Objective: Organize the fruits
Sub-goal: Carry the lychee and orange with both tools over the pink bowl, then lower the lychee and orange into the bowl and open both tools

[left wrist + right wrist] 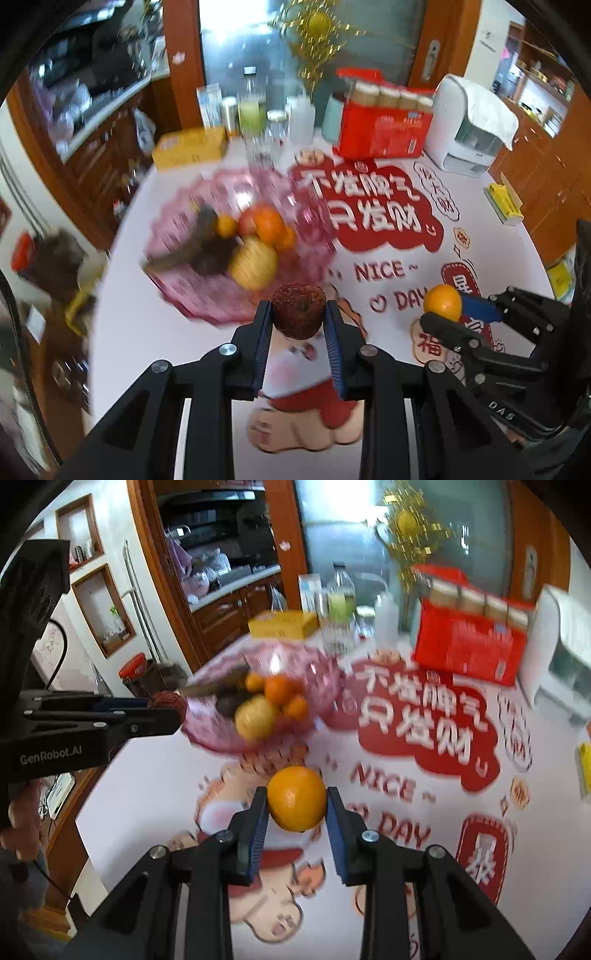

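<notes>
Where pink bowl (325, 679) sits: oranges (279, 689), pear (256, 716).

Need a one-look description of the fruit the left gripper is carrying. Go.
Start at the pink glass bowl on the white printed table; just in front of it the left gripper is shut on the fruit. It is round, dark reddish-brown and rough-skinned, unlike the smooth orange held in the right gripper.

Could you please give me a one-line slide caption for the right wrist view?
Right gripper holds an orange above the table, pink fruit bowl ahead.
</notes>
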A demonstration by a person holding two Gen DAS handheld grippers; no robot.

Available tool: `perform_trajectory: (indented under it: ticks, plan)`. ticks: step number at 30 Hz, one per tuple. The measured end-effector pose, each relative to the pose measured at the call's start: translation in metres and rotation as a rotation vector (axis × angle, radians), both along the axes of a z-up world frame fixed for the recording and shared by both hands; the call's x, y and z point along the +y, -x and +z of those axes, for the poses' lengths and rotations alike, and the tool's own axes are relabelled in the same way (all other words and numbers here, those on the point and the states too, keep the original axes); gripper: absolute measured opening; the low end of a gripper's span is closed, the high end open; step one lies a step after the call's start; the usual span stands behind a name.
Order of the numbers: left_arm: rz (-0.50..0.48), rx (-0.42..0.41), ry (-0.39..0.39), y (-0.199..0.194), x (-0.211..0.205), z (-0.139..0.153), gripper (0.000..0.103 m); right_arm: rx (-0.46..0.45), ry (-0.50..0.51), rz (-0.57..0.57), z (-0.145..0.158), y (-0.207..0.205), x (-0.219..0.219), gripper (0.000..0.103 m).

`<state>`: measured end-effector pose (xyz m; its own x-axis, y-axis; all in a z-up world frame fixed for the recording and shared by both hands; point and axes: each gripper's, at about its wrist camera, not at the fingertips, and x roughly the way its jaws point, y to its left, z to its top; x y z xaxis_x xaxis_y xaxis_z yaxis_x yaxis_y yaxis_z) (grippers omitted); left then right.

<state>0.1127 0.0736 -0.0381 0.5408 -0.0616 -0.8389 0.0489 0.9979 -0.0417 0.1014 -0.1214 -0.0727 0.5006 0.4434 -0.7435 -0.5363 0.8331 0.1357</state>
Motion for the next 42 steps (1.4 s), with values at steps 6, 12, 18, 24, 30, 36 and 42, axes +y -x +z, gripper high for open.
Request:
perform_trajectory:
  ticks: [6, 12, 18, 24, 30, 36, 42]
  plan:
    - [-0.048, -0.076, -0.082, -0.028, 0.050, 0.054, 0.026, -0.092, -0.017, -0.028, 0.052, -0.016, 0.041, 0.031]
    - [-0.081, -0.126, -0.112, -0.060, 0.095, 0.086, 0.026, -0.149, -0.045, -0.105, 0.086, -0.040, 0.076, 0.031]
    - [-0.142, -0.126, -0.078, -0.089, 0.115, 0.085, 0.026, -0.117, -0.057, -0.192, 0.089, -0.065, 0.109, 0.031]
    - [-0.205, -0.081, -0.055, -0.123, 0.111, 0.052, 0.026, -0.059, -0.002, -0.234, 0.059, -0.086, 0.136, 0.031]
    - [-0.268, -0.009, -0.040, -0.156, 0.096, 0.003, 0.026, 0.004, 0.045, -0.289, 0.020, -0.107, 0.139, 0.031]
    - [-0.303, 0.069, -0.020, -0.177, 0.082, -0.044, 0.026, 0.082, 0.091, -0.338, -0.020, -0.124, 0.131, 0.031]
    - [-0.323, 0.133, -0.016, -0.187, 0.075, -0.079, 0.027, 0.147, 0.123, -0.360, -0.050, -0.133, 0.127, 0.031]
